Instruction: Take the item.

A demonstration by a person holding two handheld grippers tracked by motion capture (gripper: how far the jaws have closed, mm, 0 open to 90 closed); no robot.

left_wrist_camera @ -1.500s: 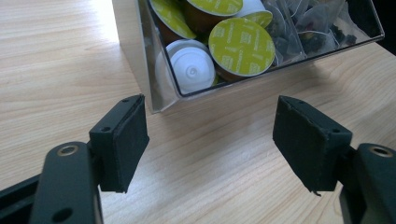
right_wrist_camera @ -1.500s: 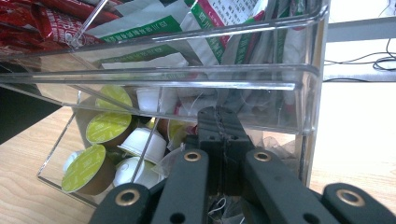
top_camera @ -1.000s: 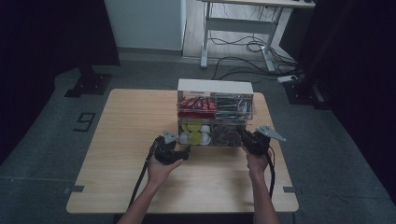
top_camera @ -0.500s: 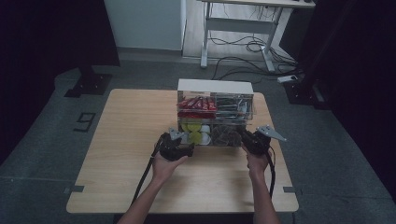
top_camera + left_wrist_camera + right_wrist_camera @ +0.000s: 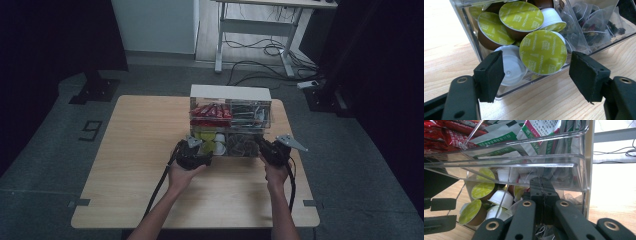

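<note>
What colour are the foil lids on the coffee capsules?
Yellow-green with dark print; the lids show best in the left gripper view.

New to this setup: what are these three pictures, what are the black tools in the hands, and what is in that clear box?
A person at a wooden table holds a two-jaw gripper in each hand. The high view looks down from above the person's side; the other two come from cameras riding on the grippers, looking along their black jaws. On the table stands a clear organizer box with red sachets on top and yellow-green coffee capsules and tea bags below. The left gripper has its jaws apart, either side of a capsule at the box's open front, not pressing it. The right gripper is shut at the tea-bag compartment; whether it pinches anything I cannot tell.
</note>
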